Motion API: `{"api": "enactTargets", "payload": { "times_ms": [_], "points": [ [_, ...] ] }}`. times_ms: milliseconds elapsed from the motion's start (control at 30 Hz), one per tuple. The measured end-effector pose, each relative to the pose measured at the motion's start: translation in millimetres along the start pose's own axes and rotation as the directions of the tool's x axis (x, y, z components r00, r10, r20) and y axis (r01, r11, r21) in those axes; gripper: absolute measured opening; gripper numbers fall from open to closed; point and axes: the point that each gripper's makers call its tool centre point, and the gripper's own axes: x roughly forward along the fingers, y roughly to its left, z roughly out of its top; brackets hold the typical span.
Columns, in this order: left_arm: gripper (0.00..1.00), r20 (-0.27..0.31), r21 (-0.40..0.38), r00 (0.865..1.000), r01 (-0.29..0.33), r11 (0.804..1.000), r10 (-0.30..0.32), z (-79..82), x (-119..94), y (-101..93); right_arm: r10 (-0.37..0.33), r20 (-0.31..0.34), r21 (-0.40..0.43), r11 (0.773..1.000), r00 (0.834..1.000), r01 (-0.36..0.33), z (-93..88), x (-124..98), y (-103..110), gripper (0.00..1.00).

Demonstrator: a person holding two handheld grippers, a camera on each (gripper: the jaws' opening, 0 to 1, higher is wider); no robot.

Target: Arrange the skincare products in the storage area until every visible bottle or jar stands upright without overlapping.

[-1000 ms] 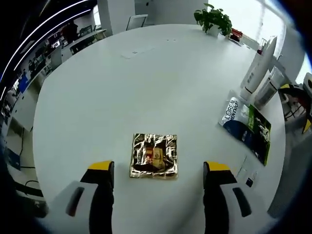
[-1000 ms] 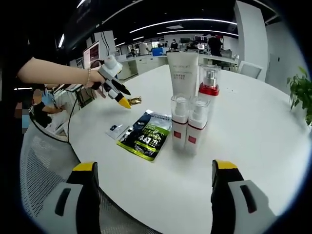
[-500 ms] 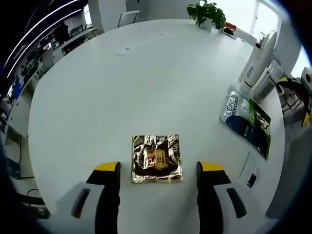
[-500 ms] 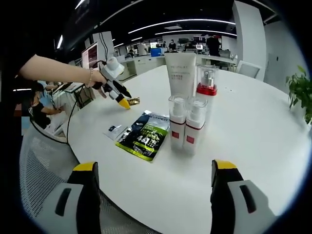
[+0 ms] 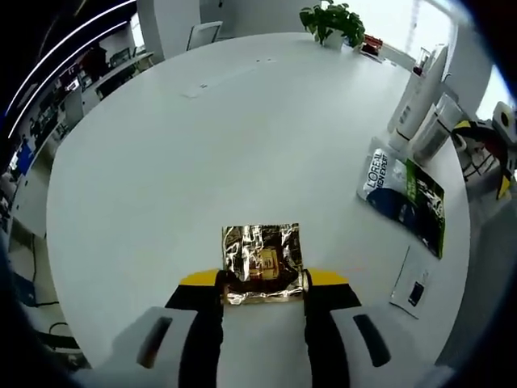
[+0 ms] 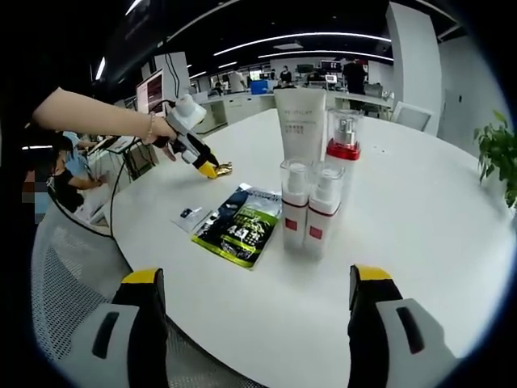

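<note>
As jaws flank: left tool [image 5: 262, 284] narrow around gold sachet [image 5: 261, 260], flat on desk [image 5: 202, 145].
Grip: pinch near edge, lift level.
Right tool [image 6: 254, 303]: wide, idle.

The flat blue, white and green foil sachet [image 5: 401, 200] reads "L'OREAL" in black letters; the other labels are too small to read.

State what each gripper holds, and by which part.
Left gripper pinches the gold foil sachet by its near edge. Right gripper holds nothing.

Three pump bottles [image 6: 313, 212], one tube [image 6: 300, 123], two sachets [image 6: 235, 222].
</note>
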Motion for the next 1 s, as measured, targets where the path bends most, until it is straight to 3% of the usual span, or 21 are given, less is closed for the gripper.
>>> {"api": "enactTargets", "payload": {
  "times_ms": [100, 633, 1000],
  "points": [
    [0.35, -0.022, 0.030, 1.000, 0.007, 1.000, -0.006, -0.5, -1.9, -4.8, -0.001, 0.001, 0.000, 1.000, 1.000, 0.001, 0.9, -0.6, 0.3, 0.94],
    [0.34, 0.018, 0.112, 0.999, 0.030, 0.993, -0.032, 8.5, -22.2, -30.5, 0.011, 0.006, -0.010, 1.000, 1.000, -0.011, 2.5, 0.2, 3.3, 0.94],
    [0.35, 0.040, 0.196, 0.997, 0.062, 0.979, -0.072, 10.1, -42.5, -84.5, 0.029, 0.025, -0.023, 0.999, 0.999, -0.028, 6.8, -1.2, 8.0, 0.92]
  ]
}}
